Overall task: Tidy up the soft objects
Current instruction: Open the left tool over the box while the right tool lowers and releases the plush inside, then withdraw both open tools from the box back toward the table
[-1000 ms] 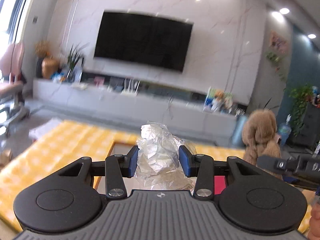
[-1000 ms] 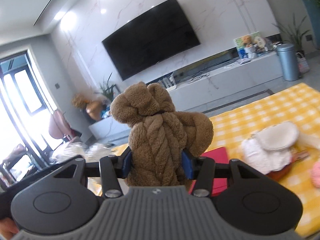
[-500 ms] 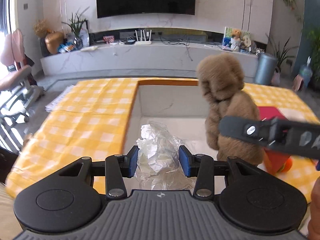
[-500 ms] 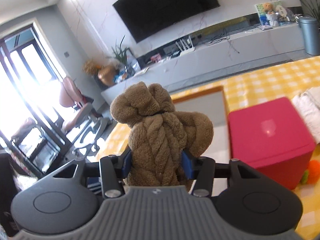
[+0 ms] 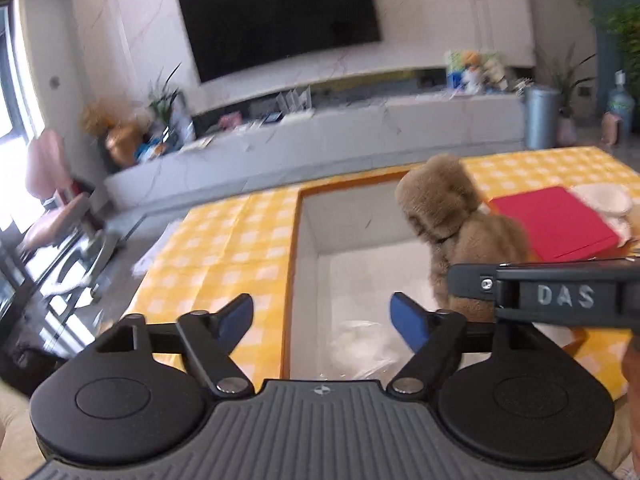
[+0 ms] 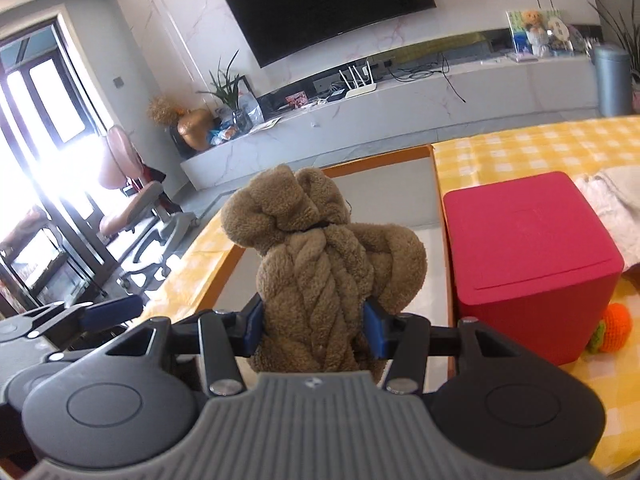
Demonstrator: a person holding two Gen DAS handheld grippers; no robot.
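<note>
Over the open box (image 5: 362, 224), whose orange rim is set flush into the yellow checked surface (image 5: 224, 256), the left gripper (image 5: 323, 318) hangs with its jaws spread wide, having just been opening; the crinkled clear plastic bag (image 5: 360, 346) lies loose below them on the pale box floor, touched by neither pad. The box walls drop straight and its floor looks mostly bare beyond the bag. Just to the right, the right gripper (image 6: 314, 326) is pinching the brown braided plush toy (image 6: 320, 276) by its lower body, the toy upright above the box's right half. In the left wrist view that gripper's black finger crosses close beside the left one's right pad. A red cube (image 6: 528, 264) stands on the surface against the box's right rim, with an orange knitted toy (image 6: 614, 324) at its near corner and white cloth (image 6: 616, 204) behind it. To the left the checked surface lies bare to its edge. Beyond are a grey floor, a low marble TV bench (image 6: 400, 120) and a wall-mounted television (image 6: 328, 0).
</note>
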